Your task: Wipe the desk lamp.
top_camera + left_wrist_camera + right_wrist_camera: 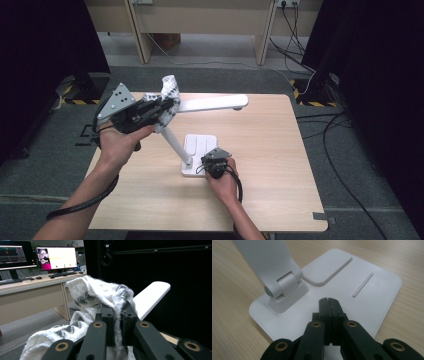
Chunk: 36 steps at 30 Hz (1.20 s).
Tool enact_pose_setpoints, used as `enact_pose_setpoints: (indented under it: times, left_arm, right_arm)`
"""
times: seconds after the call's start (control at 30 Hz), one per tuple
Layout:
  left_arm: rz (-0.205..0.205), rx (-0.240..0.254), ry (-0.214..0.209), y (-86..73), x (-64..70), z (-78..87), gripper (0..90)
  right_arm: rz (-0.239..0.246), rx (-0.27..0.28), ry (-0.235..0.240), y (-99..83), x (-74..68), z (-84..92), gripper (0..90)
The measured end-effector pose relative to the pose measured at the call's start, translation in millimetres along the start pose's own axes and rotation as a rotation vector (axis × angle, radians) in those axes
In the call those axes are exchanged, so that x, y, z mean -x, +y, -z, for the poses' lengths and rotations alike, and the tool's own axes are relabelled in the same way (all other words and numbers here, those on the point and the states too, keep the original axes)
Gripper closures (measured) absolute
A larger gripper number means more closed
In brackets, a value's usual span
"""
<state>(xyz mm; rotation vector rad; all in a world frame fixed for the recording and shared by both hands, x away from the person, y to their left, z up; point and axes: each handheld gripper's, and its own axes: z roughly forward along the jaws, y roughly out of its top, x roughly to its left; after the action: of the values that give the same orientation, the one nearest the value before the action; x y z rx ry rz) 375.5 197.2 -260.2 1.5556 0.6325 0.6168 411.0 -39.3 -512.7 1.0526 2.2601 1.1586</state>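
2 grippers are at work on a white desk lamp (200,125). The left gripper (117,315) has its jaws clamped on a white patterned cloth (97,297), held against the lamp's arm above the table (270,165). The right gripper (329,305), jaws fully closed and empty, presses on the lamp base (372,297).

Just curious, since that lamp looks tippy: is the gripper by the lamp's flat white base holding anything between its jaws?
No: the right gripper has its jaws shut together with nothing between them, tips over the lamp base.
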Motion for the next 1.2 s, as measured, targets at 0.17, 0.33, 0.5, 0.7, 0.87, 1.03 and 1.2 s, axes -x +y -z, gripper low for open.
enact_pose_setpoints:
  times: [0.17,0.33,0.5,0.7,0.87,1.03,1.2]
  left_arm:
    - [0.002,-0.008,-0.008,1.1,1.2,-6.0,83.7]
    - [0.007,-0.008,-0.019,2.8,4.8,-12.4,83.7]
    - [0.004,-0.011,-0.031,4.6,9.4,-18.2,83.7]
    - [0.005,-0.011,-0.044,6.7,13.5,-24.7,83.7]
    - [0.008,-0.013,-0.05,7.8,15.1,-28.6,83.7]
    - [0.008,-0.012,-0.056,8.7,17.4,-31.5,83.7]
    - [0.008,-0.014,-0.059,9.4,18.5,-33.6,83.7]
  right_arm:
    - [-0.001,0.001,-0.001,-0.2,-0.2,0.0,90.0]
    - [-0.005,0.0,0.001,-0.2,-0.2,0.0,90.0]
    - [-0.008,0.002,0.001,-0.7,-0.4,0.2,90.0]
    - [-0.006,0.004,-0.001,-0.8,-0.7,0.1,90.0]
    - [-0.007,0.008,0.0,-1.3,-0.4,0.1,90.0]
    - [-0.007,0.01,0.003,-1.4,-0.1,-0.1,90.0]
    - [-0.013,0.012,0.009,-1.9,0.8,0.1,90.0]
